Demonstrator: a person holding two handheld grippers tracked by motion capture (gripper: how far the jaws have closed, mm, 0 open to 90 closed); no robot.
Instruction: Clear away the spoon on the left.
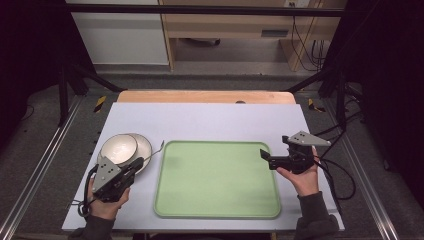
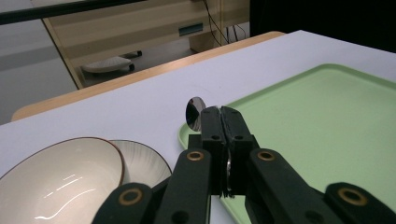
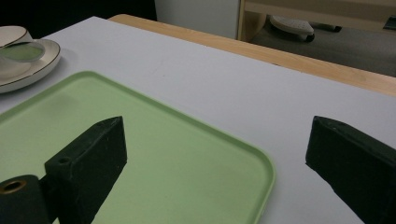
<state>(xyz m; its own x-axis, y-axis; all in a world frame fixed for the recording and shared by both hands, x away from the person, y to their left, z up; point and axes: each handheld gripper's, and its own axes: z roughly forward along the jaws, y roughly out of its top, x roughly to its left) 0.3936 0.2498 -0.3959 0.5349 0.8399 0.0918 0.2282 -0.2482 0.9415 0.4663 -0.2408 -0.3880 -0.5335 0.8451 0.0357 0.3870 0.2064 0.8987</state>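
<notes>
While the left claw [image 2: 219, 122] is clamped tight on a spoon [image 2: 195, 113], the best thing to do is to carry it slowly and keep it level, so the thin handle does not slip out from between the jaws. In the left claw view the shiny round end of the spoon pokes out just past the tips of the jaws, right at the near corner of the green tray [image 2: 327, 121]. My guess is that the spoon is going onto the tray, so the hand should bring it well over the rim, lower it until it nearly touches the flat green part, and only then let go. Dropping it from high up could make it bounce or slide off. It should also stay away from the bowl [image 2: 56, 182] and the plate [image 2: 144, 161] under it, which sit just beside the tray on the worktop [image 1: 210, 120], because a bump could knock them. In the high view the left hand [image 1: 107, 192] holds its claw low, pointing up and to the right, across the edge of the plate and toward the tray, and the spoon sticks out ahead like a thin line. The right hand [image 1: 300, 175] holds the right claw [image 1: 263, 154] at the other side of the tray, pointing in over it. Its jaws are wide apart with nothing between them, ready to help.
</notes>
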